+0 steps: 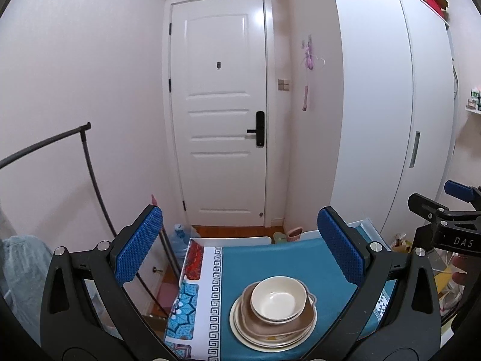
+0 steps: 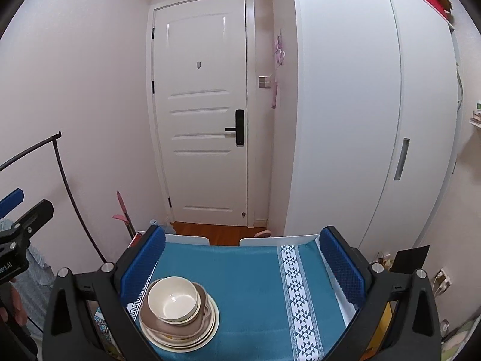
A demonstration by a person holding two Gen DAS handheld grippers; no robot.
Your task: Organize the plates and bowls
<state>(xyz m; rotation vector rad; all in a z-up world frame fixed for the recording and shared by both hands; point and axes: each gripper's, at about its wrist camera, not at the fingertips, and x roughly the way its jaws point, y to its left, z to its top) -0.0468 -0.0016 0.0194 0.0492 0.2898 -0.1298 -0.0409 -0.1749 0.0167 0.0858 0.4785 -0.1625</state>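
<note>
A stack of dishes sits on the table with the teal cloth (image 1: pixel 270 261): a cream bowl (image 1: pixel 279 298) on top, a brown plate (image 1: pixel 306 322) under it, cream plates (image 1: pixel 240 328) at the bottom. The same cream bowl (image 2: pixel 173 299) and stack show at the lower left of the right wrist view. My left gripper (image 1: pixel 240 249) is open and empty, held above and behind the stack. My right gripper (image 2: pixel 243 267) is open and empty, to the right of the stack. Each gripper shows at the edge of the other's view.
A white door (image 1: pixel 221 111) stands straight ahead and a white wardrobe (image 2: pixel 360 120) on the right. A black clothes rail (image 1: pixel 90 162) is at the left. Two white chair backs (image 2: pixel 270 241) stand behind the table. A water jug (image 1: pixel 180 237) sits on the floor.
</note>
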